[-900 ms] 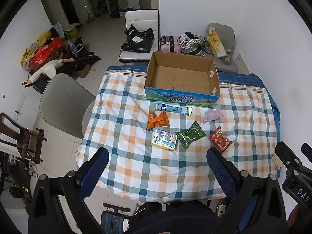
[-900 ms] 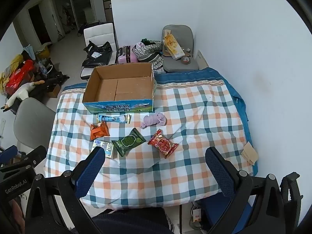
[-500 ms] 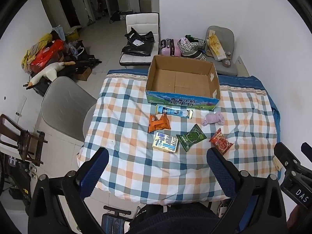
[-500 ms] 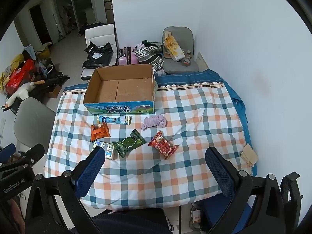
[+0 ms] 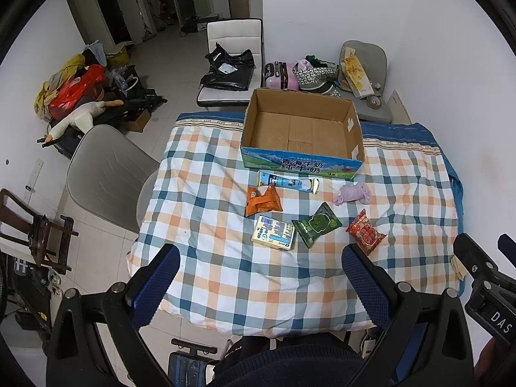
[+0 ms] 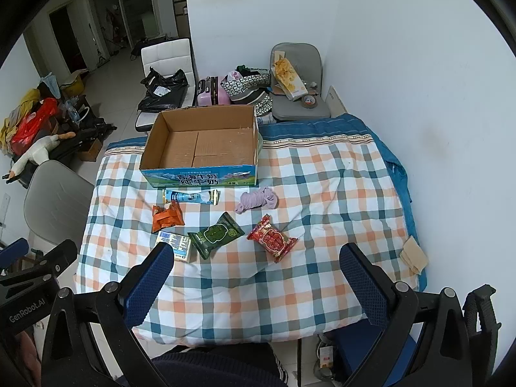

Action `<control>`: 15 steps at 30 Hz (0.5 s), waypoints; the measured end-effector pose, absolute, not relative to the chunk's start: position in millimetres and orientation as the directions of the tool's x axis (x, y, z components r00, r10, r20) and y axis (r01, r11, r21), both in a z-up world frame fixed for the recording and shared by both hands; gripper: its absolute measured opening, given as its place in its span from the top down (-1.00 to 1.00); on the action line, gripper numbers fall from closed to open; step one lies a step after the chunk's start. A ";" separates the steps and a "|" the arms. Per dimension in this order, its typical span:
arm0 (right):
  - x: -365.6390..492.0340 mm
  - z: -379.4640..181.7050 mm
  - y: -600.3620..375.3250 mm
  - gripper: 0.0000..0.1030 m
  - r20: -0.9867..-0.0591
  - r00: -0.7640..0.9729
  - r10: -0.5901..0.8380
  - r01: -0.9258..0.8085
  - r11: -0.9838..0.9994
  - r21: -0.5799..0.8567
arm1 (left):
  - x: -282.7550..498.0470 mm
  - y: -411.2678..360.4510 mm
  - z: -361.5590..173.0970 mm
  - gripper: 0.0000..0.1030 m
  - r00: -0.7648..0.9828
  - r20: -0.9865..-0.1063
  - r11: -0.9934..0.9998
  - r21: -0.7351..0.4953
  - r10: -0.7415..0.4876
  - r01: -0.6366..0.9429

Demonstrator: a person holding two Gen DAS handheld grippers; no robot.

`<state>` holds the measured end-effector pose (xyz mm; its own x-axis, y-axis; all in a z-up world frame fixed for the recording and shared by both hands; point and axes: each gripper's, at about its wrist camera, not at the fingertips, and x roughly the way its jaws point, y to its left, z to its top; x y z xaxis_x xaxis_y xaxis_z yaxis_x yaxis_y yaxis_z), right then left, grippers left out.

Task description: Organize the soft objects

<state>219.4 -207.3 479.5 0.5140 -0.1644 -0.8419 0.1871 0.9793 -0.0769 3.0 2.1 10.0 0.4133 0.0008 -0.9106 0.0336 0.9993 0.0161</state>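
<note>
An open, empty cardboard box [image 5: 303, 129] [image 6: 200, 143] stands at the far side of a checked table [image 5: 209, 277]. In front of it lie a blue tube pack [image 5: 288, 182] [image 6: 190, 197], an orange packet [image 5: 262, 200] [image 6: 167, 216], a pale yellow pack [image 5: 273, 233] [image 6: 175, 245], a green packet [image 5: 317, 224] [image 6: 215, 234], a red packet [image 5: 366, 233] [image 6: 271, 238] and a lilac cloth bundle [image 5: 352, 193] [image 6: 257, 200]. My left gripper [image 5: 259, 259] and right gripper [image 6: 256, 258] are open and empty, high above the table's near edge.
A grey chair [image 5: 106, 167] stands left of the table. A white chair with black bags [image 5: 230, 71], a pink case [image 5: 280, 74] and a loaded grey chair [image 5: 364, 74] stand behind it. A tan cloth [image 6: 414, 254] lies at the table's right edge. The wall is on the right.
Both grippers have risen and drawn back a little, so the table and its objects look smaller and lower. Nothing on the table has moved.
</note>
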 end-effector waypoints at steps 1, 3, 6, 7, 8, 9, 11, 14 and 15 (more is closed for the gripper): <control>219.4 479.4 -207.4 -1.00 -0.842 0.514 -0.162 0.187 0.980 -0.075 | 3.3 1.9 10.5 -1.00 0.413 -0.911 0.999 0.015 0.000 0.034; 219.1 479.3 -208.2 -1.00 -0.842 0.514 -0.163 0.187 0.979 -0.076 | 3.5 2.1 10.2 -1.00 0.412 -0.911 0.999 0.016 -0.001 0.038; 218.4 478.2 -211.0 -1.00 -0.842 0.514 -0.164 0.187 0.979 -0.077 | 3.5 2.4 10.1 -1.00 0.412 -0.911 0.999 0.013 -0.003 0.038; 218.1 477.7 -212.2 -1.00 -0.841 0.515 -0.165 0.188 0.979 -0.077 | 3.8 2.3 10.5 -1.00 0.412 -0.911 0.999 0.012 -0.005 0.039; 218.0 477.2 -212.9 -1.00 -0.842 0.515 -0.163 0.187 0.979 -0.075 | 1.9 2.2 12.5 -1.00 0.411 -0.911 0.999 0.013 -0.004 0.040; 220.0 480.3 -207.1 -1.00 -0.841 0.515 -0.163 0.188 0.979 -0.074 | 1.7 2.2 12.4 -1.00 0.412 -0.911 0.999 0.013 -0.005 0.039; 219.5 480.2 -208.1 -1.00 -0.841 0.516 -0.160 0.186 0.980 -0.072 | 2.1 2.3 13.4 -1.00 0.413 -0.911 0.999 0.012 -0.004 0.037; 219.8 483.2 -205.7 -1.00 -0.841 0.517 -0.161 0.186 0.980 -0.073 | 2.0 2.0 12.5 -1.00 0.413 -0.911 0.999 0.013 -0.004 0.039; 219.7 483.2 -206.2 -1.00 -0.840 0.518 -0.160 0.186 0.980 -0.072 | 2.1 2.3 12.5 -1.00 0.413 -0.911 0.999 0.012 -0.005 0.039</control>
<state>219.7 -206.2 483.2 0.5178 -0.1598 -0.8404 0.1856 0.9800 -0.0720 2.1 2.3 12.5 0.4132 -0.0048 -0.9106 0.0391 0.9992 0.0124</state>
